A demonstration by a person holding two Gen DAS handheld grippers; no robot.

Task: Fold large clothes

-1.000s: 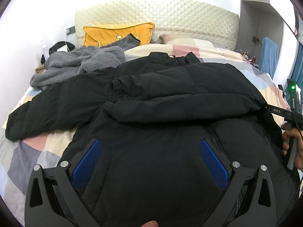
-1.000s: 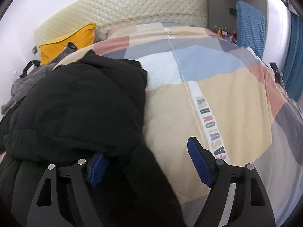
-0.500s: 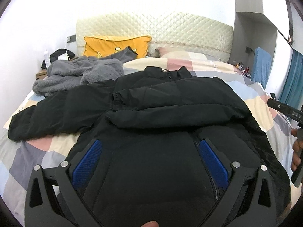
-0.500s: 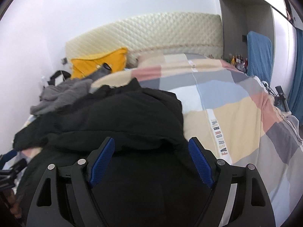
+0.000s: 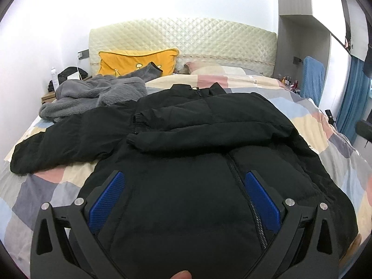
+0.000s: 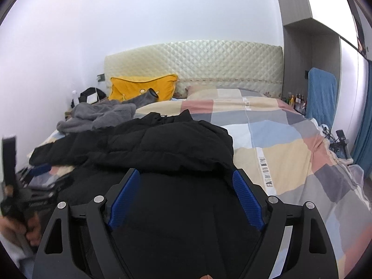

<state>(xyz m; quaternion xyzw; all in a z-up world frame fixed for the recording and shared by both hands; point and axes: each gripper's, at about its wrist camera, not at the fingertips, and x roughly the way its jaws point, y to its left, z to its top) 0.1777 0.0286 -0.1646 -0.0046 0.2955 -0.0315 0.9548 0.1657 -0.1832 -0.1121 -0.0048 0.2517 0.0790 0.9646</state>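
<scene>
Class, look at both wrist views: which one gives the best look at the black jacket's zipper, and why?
The left wrist view. There the zipper runs down the front of the black jacket in plain sight, its teeth visible. In the right wrist view the jacket shows only as dark folds, with no zipper discernible.

Black claws [image 5: 183,200] [image 6: 186,197], ribbed blue pads [image 5: 261,197], silver pivot screws [image 6: 99,199].

Black puffer jacket [image 5: 186,153] on bed, right sleeve folded across.
</scene>
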